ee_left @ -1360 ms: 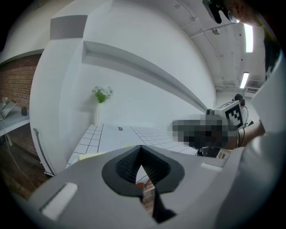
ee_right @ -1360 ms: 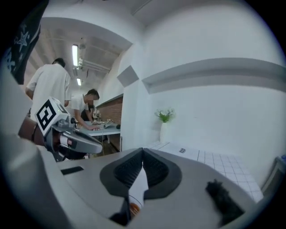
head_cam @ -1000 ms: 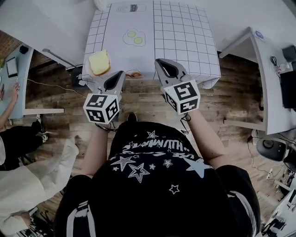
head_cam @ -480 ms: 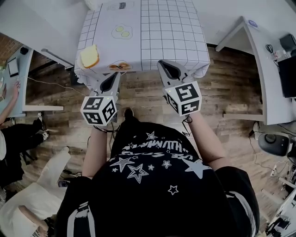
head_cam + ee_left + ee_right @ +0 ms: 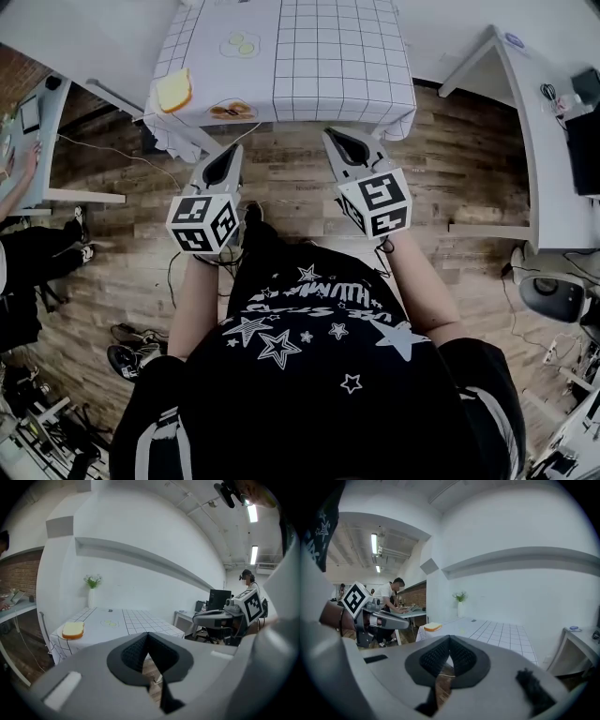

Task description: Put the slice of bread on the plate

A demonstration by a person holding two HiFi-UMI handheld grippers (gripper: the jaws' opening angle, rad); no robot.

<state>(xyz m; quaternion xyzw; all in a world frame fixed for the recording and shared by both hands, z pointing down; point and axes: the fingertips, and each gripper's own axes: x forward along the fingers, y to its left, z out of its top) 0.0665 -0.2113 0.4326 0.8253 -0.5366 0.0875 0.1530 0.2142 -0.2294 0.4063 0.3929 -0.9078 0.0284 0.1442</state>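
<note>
The table [image 5: 337, 56] is cut off at top — its drawings [image 5: 239, 44] too small to tell.

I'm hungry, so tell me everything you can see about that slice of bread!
The slice of bread is squarish, pale yellow on top with a darker golden crust at its edge. It looks thick and whole, and lies flat. It sits at the near left corner of the white checked table, seemingly on a pale plate that is hard to make out. Nothing else touches it.

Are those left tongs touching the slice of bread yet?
Apart. The head view shows the left tongs over the wooden floor, short of the table where the bread slice lies.
</note>
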